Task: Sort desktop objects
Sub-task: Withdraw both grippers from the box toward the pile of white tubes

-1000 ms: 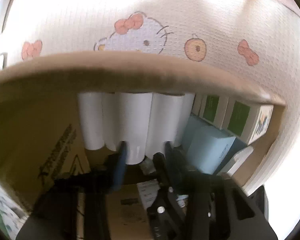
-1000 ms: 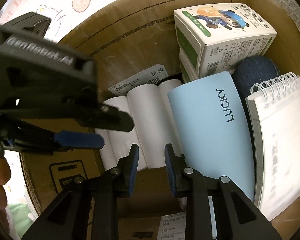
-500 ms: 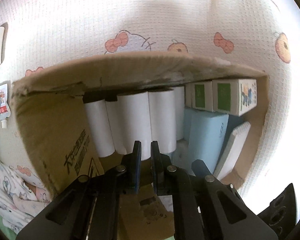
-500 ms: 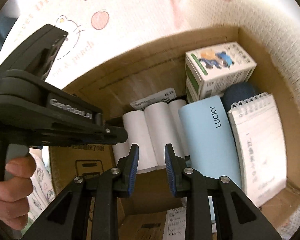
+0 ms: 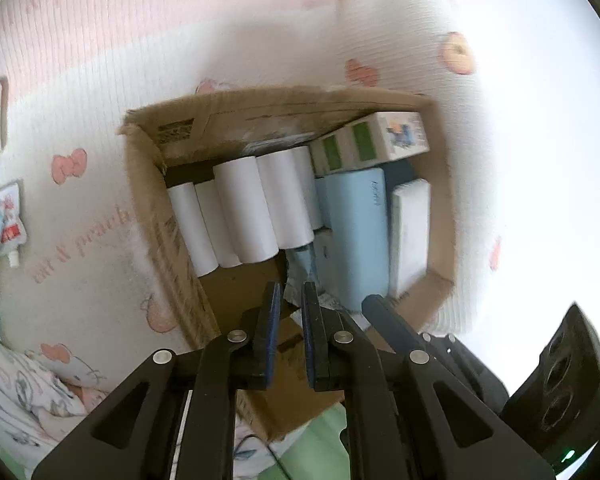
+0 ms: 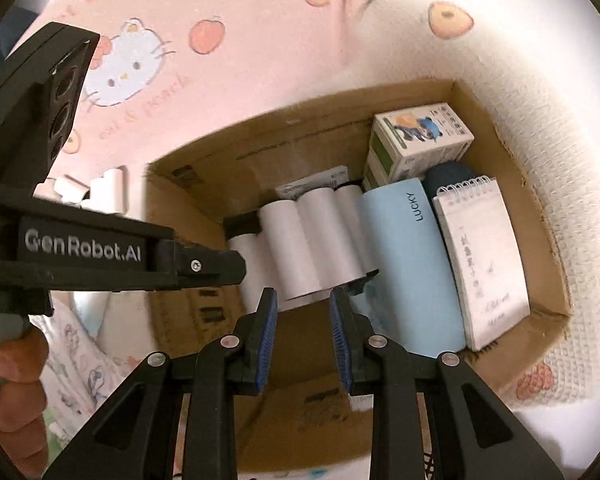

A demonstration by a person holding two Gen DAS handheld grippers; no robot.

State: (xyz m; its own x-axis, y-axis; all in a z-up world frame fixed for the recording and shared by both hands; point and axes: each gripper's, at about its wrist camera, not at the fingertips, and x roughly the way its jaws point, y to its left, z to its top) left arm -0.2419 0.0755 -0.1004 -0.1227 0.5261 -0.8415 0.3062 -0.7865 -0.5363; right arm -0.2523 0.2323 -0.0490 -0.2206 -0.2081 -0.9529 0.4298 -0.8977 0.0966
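Observation:
An open cardboard box (image 5: 148, 188) (image 6: 540, 240) lies below both grippers. It holds several white paper rolls (image 5: 244, 208) (image 6: 300, 240), a light blue "LUCKY" case (image 5: 356, 224) (image 6: 408, 264), a spiral notepad (image 5: 410, 232) (image 6: 480, 256), white-and-green cartons (image 5: 372, 140) (image 6: 420, 136) and a dark blue round object (image 6: 448, 172). My left gripper (image 5: 288, 286) hangs above the box's near side, its jaws almost together and empty. My right gripper (image 6: 302, 294) hovers above the rolls' near ends, jaws narrow with nothing between them. The left gripper's body (image 6: 100, 248) fills the left of the right wrist view.
The box rests on a pink and white cartoon-cat blanket (image 6: 132, 64). A small red and white sachet (image 5: 10, 216) lies to the left, and white items (image 6: 104, 188) sit beyond the box. A person's hand (image 6: 16, 384) grips the left tool.
Both grippers rose up out of the box, so the whole box shows now. The left jaws went from apart near a roll's end to almost together. The right jaws are unchanged.

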